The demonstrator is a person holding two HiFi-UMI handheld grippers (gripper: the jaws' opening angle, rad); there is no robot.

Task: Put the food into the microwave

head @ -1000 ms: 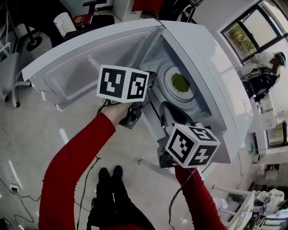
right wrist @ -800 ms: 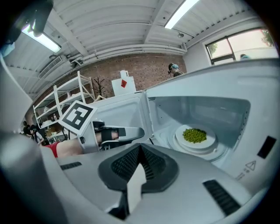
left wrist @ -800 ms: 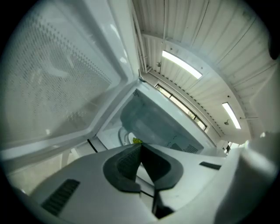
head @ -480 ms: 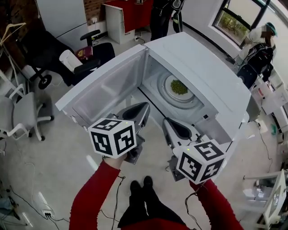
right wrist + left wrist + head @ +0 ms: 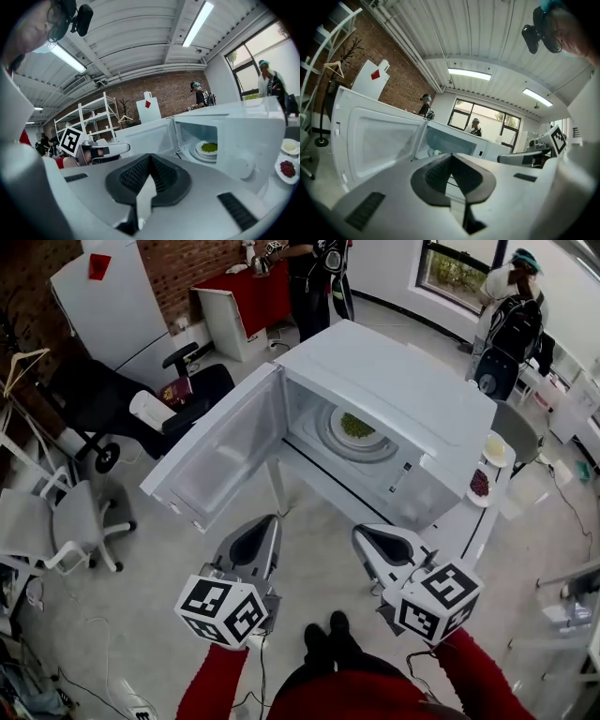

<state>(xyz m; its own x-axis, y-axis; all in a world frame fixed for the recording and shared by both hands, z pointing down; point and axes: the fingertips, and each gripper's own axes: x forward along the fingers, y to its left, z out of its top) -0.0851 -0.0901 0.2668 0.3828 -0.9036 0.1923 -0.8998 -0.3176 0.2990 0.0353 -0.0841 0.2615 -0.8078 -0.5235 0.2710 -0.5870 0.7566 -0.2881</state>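
Observation:
A white microwave stands with its door swung wide to the left. On its turntable sits a white plate of green food, which the right gripper view also shows inside the cavity. My left gripper hovers well short of the door, shut and empty; in its own view the pads meet and the microwave door lies ahead. My right gripper hangs beside it, a good way from the opening. Its jaws are shut with nothing between them.
Two small plates lie on the table right of the microwave, one with yellow food and one with red food. A black chair and a white chair stand at the left. People stand behind. Cables run over the floor.
Both grippers have drawn back from the microwave's mouth toward me and now sit lower in the head view. The plate of green food stays on the turntable; the door remains open.

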